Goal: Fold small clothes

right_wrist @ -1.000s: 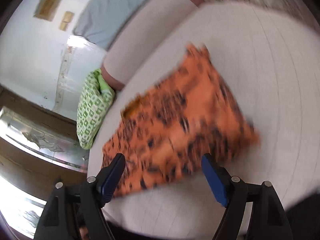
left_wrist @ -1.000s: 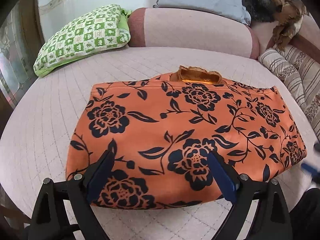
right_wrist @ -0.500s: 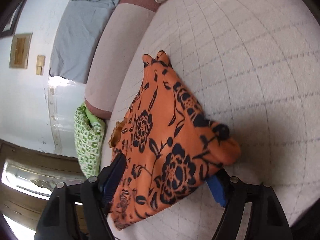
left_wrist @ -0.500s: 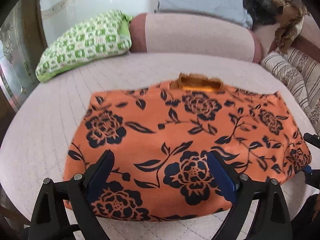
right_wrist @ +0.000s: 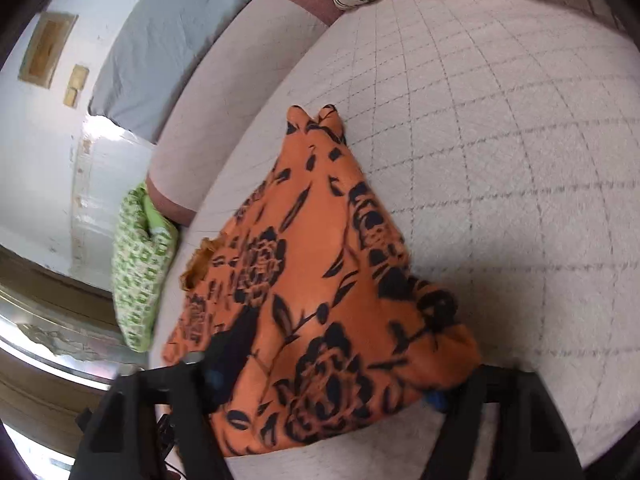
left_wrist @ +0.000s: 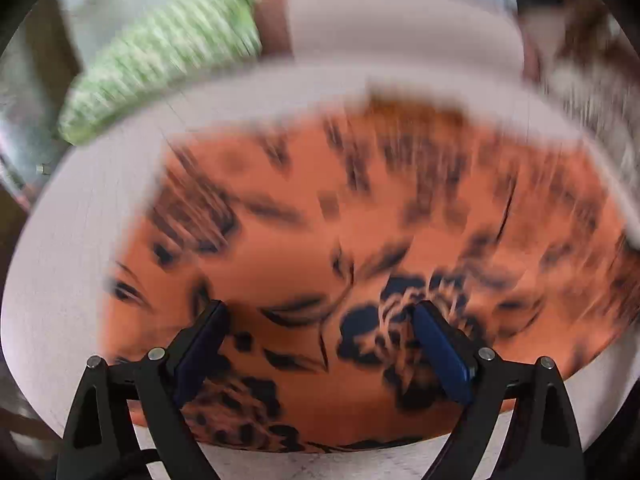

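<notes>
The orange floral garment (right_wrist: 320, 300) lies flat on the quilted bed (right_wrist: 500, 160), centre frame. The right gripper (right_wrist: 328, 392) is closing over its near corner, fabric between the jaws; contact appears incomplete. The left gripper (left_wrist: 320, 340) hangs spread above the near hem, released. Seat both grips on the hem edge before lifting.

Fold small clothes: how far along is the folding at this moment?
Done: the orange garment lies spread on the quilted bed. In hand: the right claw is closing over its near edge, cloth between the jaws. The left claw hangs open over it, gripping nothing. Left: lifting and folding; no fresh crease shows.
</notes>
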{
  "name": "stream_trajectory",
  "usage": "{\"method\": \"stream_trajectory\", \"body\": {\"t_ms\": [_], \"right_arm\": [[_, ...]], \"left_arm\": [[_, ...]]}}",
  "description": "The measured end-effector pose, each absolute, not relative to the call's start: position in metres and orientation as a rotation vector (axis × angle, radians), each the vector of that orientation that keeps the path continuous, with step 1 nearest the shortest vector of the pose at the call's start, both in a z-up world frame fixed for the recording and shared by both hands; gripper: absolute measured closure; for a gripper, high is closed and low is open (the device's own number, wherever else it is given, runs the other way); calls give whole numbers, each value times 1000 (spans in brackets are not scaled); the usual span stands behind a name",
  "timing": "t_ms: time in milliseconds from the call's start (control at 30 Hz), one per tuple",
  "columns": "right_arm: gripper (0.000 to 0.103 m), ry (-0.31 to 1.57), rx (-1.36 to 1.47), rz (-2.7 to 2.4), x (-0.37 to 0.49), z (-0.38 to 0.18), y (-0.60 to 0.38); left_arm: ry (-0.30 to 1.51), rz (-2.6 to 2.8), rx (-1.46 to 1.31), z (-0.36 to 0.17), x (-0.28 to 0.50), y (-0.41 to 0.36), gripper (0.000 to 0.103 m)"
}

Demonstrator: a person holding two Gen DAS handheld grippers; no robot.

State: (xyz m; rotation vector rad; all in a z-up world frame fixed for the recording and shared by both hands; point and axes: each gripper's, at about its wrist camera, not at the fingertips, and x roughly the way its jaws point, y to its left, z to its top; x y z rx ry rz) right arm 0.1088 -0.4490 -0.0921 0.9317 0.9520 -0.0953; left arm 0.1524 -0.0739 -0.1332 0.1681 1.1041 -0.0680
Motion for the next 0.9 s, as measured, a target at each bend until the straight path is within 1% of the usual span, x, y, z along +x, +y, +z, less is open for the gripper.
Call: {"method": "stream_trajectory", "body": {"t_ms": [33,67,100,133,167,200,233,333,400,433,500,533,600,633,667,700,733,800,900], "right_arm": [[69,982,933,-79,115,-94,-450],[84,1002,922,-73,119,-93,-449],[87,1007,887,-75,123,-88,-447],[88,997,808,-70,127,-72,-438],[90,983,774,-59,129,-60,-431],[90,956,720,-33,133,-40,-419],[91,911,618,1,136,-9,-396],[91,837,429,101,142,47,-329],[91,808,323,177,142,72,-276],[91,804,271,234,142,81,-239],[91,826,199,297,141,77,-190],[91,859,166,324,143,65,-160],[90,966,105,356,152,27,-112],[90,1041,71,384,159,-7,-85],[90,1103,57,394,163,-29,-73],[89,1201,90,398,169,-60,-65],[89,1204,139,396,170,-68,-66],[89,1184,168,393,172,-55,-70],[90,1126,151,418,176,-17,-73]], "left_arm": [[1064,-71,178,-132,150,-74,8],[1070,-71,175,-130,151,-74,9],[1088,-77,141,-126,154,-70,9],[1101,-87,107,-123,156,-65,12],[1103,-95,67,-117,157,-57,18],[1090,-91,13,-108,156,-45,18],[1063,-73,-60,-96,153,-28,18],[931,-15,-216,-57,137,23,18],[810,122,-274,-30,118,70,18],[781,176,-289,-25,111,86,18],[738,321,-342,-23,95,125,18],[737,368,-369,-28,90,141,18],[778,422,-406,-45,85,163,18],[811,432,-449,-53,86,172,19],[829,416,-497,-57,87,178,19],[824,400,-507,-56,88,178,19],[813,390,-492,-54,87,175,19],[795,373,-455,-53,85,170,19],[795,359,-477,-53,88,172,19]]}}
